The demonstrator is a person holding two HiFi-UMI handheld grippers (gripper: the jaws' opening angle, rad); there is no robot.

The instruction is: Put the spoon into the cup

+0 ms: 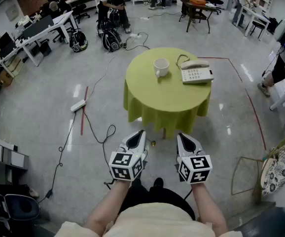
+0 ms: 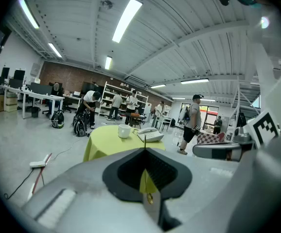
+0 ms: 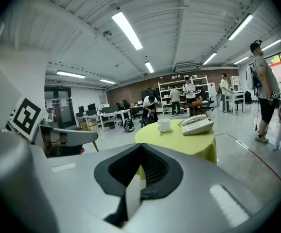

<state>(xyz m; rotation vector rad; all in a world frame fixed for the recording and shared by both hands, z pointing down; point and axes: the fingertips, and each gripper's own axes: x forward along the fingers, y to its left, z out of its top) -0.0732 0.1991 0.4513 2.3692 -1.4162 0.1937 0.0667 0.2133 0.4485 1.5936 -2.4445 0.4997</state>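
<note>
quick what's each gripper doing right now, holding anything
left gripper: closed, holding nothing.
right gripper: closed, holding nothing.

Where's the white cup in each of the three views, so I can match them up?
Head view: cup above centre, on the green table, left of the telephone.
Left gripper view: cup small, just left of centre, left of the telephone.
Right gripper view: cup right of centre, left of the telephone.
Shared landmark: the telephone, always to the cup's right.
</note>
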